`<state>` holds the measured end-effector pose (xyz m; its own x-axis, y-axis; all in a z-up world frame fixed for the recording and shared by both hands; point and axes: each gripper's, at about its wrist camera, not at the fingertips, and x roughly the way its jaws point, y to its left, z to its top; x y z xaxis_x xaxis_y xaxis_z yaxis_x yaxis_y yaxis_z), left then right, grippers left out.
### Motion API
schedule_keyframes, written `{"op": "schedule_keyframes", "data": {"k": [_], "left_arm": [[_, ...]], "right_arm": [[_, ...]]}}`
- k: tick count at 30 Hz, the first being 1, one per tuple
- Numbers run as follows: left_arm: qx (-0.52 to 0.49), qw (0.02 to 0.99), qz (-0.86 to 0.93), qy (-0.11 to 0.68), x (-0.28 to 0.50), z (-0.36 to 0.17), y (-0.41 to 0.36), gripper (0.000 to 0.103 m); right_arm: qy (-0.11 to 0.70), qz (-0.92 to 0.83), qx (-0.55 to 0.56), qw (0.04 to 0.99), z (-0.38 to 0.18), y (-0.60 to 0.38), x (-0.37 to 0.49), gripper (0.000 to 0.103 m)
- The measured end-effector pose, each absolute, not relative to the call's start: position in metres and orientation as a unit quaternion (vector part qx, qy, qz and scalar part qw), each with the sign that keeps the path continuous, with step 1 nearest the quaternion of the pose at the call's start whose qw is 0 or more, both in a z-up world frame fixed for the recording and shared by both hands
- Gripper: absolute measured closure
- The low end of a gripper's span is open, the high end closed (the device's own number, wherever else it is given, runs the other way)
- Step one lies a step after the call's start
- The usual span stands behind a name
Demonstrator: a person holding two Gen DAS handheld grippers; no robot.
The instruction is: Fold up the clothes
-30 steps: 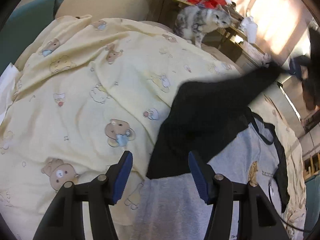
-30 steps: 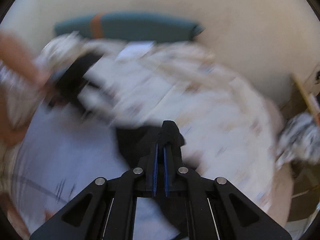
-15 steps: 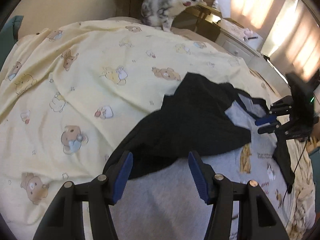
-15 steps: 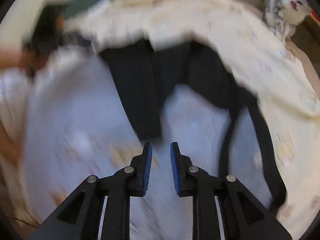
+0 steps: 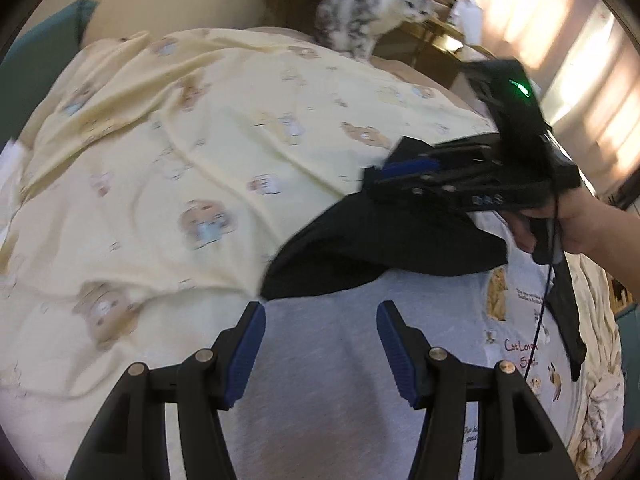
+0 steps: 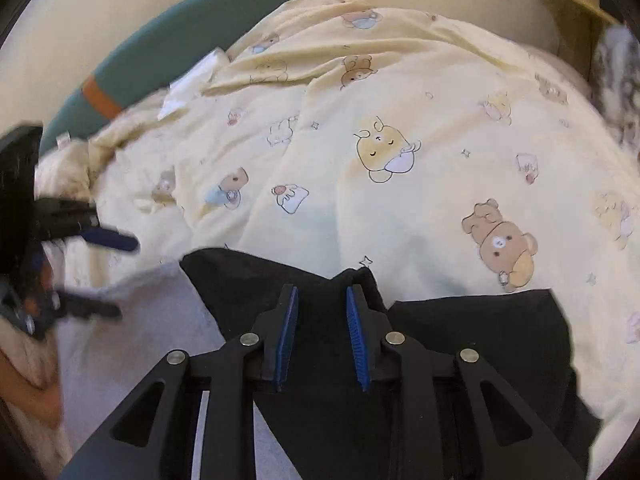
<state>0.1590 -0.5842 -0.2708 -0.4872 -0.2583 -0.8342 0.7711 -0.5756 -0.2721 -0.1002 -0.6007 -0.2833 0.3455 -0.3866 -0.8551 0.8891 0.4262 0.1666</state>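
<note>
Over the near part of the bed, my right gripper (image 6: 322,312): jaws opening, blue pads apart, with the black sleeve (image 6: 320,280) of the shirt lying under and between them; I see no pad pressing on the cloth, so I count it let go.

My left gripper (image 5: 320,334): jaws parted, nothing between them, hovering above the grey body of the shirt (image 5: 320,400).

Task item: one grey T-shirt with black sleeves and collar and a small print, spread flat on the yellow bear-print duvet (image 5: 180,160) toward the bed's near edge. The black sleeve is laid inward over the grey chest, its outer part still on the duvet.

Risks, as I judge them:
- The sleeve looks bunched and ridged where the right pads stand; lifting away could drag a pad through the cloth and pull the fold open.
- The duvet is soft and rumpled, so pressing a crease on it may shift the whole shirt.
- A cat (image 5: 368,12) stands at the bed's far edge; if it walks over, the fold is spoiled.
- The right gripper's cable hangs over the shirt and could snag it.

Containers: none in view. A cluttered shelf (image 5: 432,28) stands beyond the far edge, contents too blurred to list.
</note>
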Motion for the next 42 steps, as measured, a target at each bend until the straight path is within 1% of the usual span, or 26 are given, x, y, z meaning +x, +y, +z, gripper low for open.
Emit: {"op": "schedule_keyframes", "data": {"k": [2, 5, 6, 7, 12, 14, 15, 18, 22, 25, 30, 32, 36, 38, 42], "left_arm": [[0.386, 0.332, -0.792, 0.338, 0.168, -0.272, -0.588, 0.044], [0.382, 0.343, -0.784, 0.349, 0.175, -0.273, -0.593, 0.044], [0.38, 0.343, -0.784, 0.352, 0.176, -0.272, -0.594, 0.044], [0.381, 0.34, -0.786, 0.348, 0.177, -0.27, -0.592, 0.044], [0.397, 0.32, -0.799, 0.318, 0.176, -0.267, -0.578, 0.044], [0.403, 0.315, -0.8, 0.314, 0.177, -0.267, -0.575, 0.044], [0.403, 0.314, -0.8, 0.313, 0.177, -0.268, -0.575, 0.044], [0.401, 0.313, -0.8, 0.318, 0.178, -0.268, -0.577, 0.044], [0.399, 0.313, -0.8, 0.32, 0.175, -0.269, -0.579, 0.044], [0.403, 0.303, -0.797, 0.332, 0.17, -0.275, -0.577, 0.044], [0.411, 0.264, -0.797, 0.356, 0.16, -0.285, -0.567, 0.044], [0.411, 0.218, -0.786, 0.407, 0.157, -0.294, -0.564, 0.044], [0.432, 0.211, -0.769, 0.422, 0.149, -0.309, -0.55, 0.044], [0.425, 0.208, -0.772, 0.425, 0.145, -0.308, -0.549, 0.044], [0.392, 0.208, -0.775, 0.449, 0.133, -0.306, -0.563, 0.044]], "right_arm": [[0.376, -0.432, 0.331, 0.75, -0.273, -0.593, -0.112, 0.074], [0.373, -0.433, 0.343, 0.745, -0.273, -0.596, -0.118, 0.073], [0.379, -0.433, 0.343, 0.743, -0.274, -0.598, -0.117, 0.071], [0.383, -0.428, 0.349, 0.74, -0.278, -0.601, -0.115, 0.069], [0.406, -0.41, 0.358, 0.734, -0.294, -0.615, -0.1, 0.069], [0.41, -0.403, 0.338, 0.746, -0.288, -0.611, -0.094, 0.087], [0.408, -0.4, 0.328, 0.752, -0.283, -0.607, -0.092, 0.093], [0.393, -0.382, 0.307, 0.778, -0.26, -0.584, -0.088, 0.097], [0.394, -0.352, 0.259, 0.809, -0.229, -0.524, -0.075, 0.098], [0.397, -0.332, 0.23, 0.824, -0.223, -0.474, -0.059, 0.098], [0.407, -0.302, 0.232, 0.83, -0.254, -0.423, -0.031, 0.098], [0.412, -0.292, 0.239, 0.829, -0.27, -0.412, -0.02, 0.098], [0.427, -0.278, 0.257, 0.821, -0.297, -0.392, -0.008, 0.097], [0.408, -0.305, 0.271, 0.817, -0.294, -0.391, -0.022, 0.097], [0.306, -0.414, 0.334, 0.79, -0.266, -0.401, -0.095, 0.093]]}}
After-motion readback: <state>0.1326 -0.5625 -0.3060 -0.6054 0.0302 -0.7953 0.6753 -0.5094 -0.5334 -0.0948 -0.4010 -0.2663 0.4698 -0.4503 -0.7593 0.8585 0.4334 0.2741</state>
